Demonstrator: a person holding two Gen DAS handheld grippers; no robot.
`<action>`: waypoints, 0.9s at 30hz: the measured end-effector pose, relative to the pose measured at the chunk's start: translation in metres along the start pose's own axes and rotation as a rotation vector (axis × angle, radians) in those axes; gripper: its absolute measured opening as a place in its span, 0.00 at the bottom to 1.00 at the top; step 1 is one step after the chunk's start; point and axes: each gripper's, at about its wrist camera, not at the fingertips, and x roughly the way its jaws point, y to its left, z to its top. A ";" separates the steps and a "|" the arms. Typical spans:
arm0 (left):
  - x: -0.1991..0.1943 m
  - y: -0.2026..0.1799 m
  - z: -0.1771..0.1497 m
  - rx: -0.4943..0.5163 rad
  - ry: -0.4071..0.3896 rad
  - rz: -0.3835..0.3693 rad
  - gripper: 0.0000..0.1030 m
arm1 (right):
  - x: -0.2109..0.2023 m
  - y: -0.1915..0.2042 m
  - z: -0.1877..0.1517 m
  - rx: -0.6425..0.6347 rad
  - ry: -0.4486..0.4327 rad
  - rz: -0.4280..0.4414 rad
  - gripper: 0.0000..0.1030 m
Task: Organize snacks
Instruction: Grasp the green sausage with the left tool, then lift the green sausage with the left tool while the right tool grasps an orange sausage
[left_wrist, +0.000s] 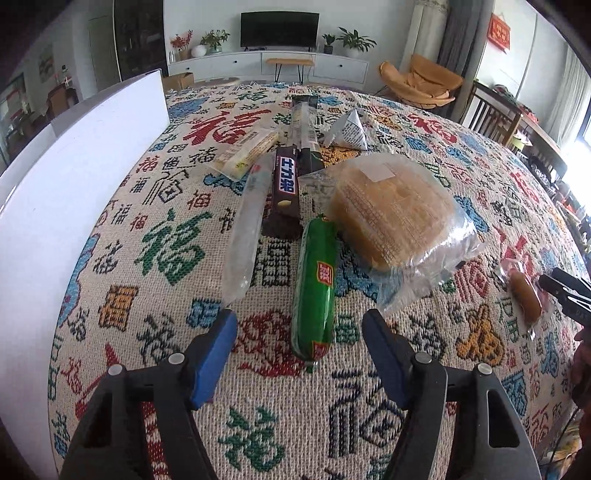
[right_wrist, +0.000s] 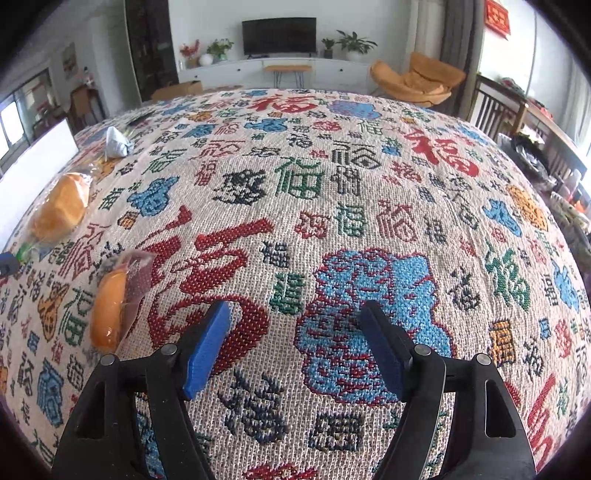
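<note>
Lying on a bench covered by a woven cloth (left_wrist: 155, 236) of red, green, blue and black characters, the snacks sit in a loose cluster beside a white box (left_wrist: 74, 177). Seven packets show in the left wrist view. One green sausage stick (left_wrist: 314, 291) with red labels lies lengthwise, its near end reaching between the blue pads of the left tool (left_wrist: 299, 328), which is spread and touching nothing. One clear, long wrapper (left_wrist: 245, 229) lies just left of it, and one dark brown chocolate bar (left_wrist: 285, 188) with white lettering lies between them, farther back. One round, golden bread in a clear bag (left_wrist: 395, 210) sits just right of the sausage. Behind these are one pale yellow wafer pack (left_wrist: 247, 151), one long dark-ended pack (left_wrist: 304, 125) and one silvery triangular pouch (left_wrist: 349, 131). Well apart to the right lies one small orange-brown bun in clear wrap (left_wrist: 524, 295), near the black tips of the right tool (right_wrist: 295, 325). In the right wrist view that tool is spread, hanging over bare cloth, with the small bun to its left.
</note>
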 end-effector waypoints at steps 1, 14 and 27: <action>0.005 -0.001 0.004 0.001 0.017 0.001 0.60 | 0.000 0.000 0.000 0.000 0.000 0.000 0.74; -0.028 0.014 -0.041 0.025 0.123 -0.111 0.28 | 0.000 0.000 0.001 0.002 0.000 0.002 0.74; -0.022 -0.006 -0.047 0.106 0.040 0.019 0.29 | -0.008 -0.028 -0.001 0.148 -0.039 0.269 0.75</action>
